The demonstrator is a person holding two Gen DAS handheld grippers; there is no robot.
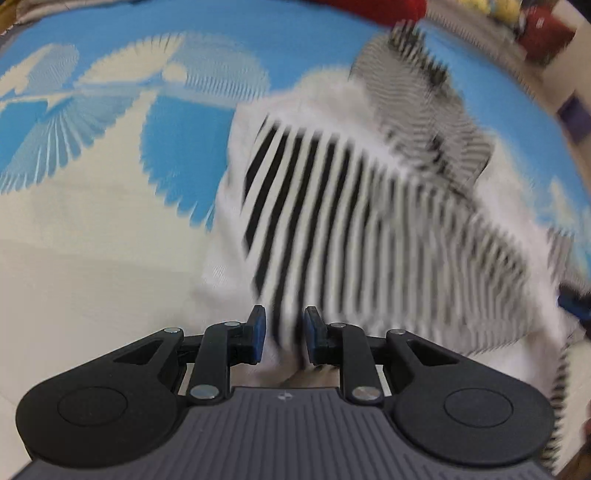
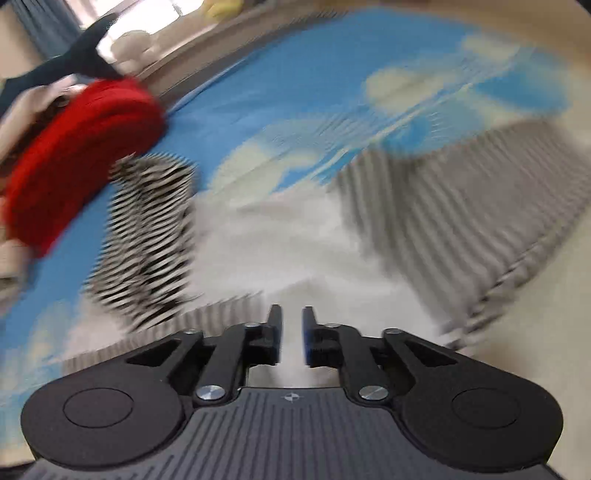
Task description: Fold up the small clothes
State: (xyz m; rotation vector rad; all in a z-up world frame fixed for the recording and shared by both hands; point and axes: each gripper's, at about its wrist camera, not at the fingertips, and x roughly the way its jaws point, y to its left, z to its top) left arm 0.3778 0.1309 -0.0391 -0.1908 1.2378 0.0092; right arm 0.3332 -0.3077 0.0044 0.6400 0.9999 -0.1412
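A small white garment with black stripes (image 1: 369, 206) lies on the blue and cream patterned bedsheet (image 1: 110, 221). Both views are motion-blurred. My left gripper (image 1: 283, 332) is nearly closed, with white cloth of the garment's near edge between its jaws. In the right wrist view the same garment (image 2: 295, 251) spreads ahead, its striped sleeve (image 2: 147, 240) bunched to the left. My right gripper (image 2: 291, 336) has its jaws close together with white cloth between them.
A red knitted item (image 2: 81, 158) lies on the bed at left, next to a pile of other clothes (image 2: 44, 81). Red and yellow objects (image 1: 517, 18) sit beyond the bed's far edge. The bedsheet (image 2: 332, 92) extends ahead.
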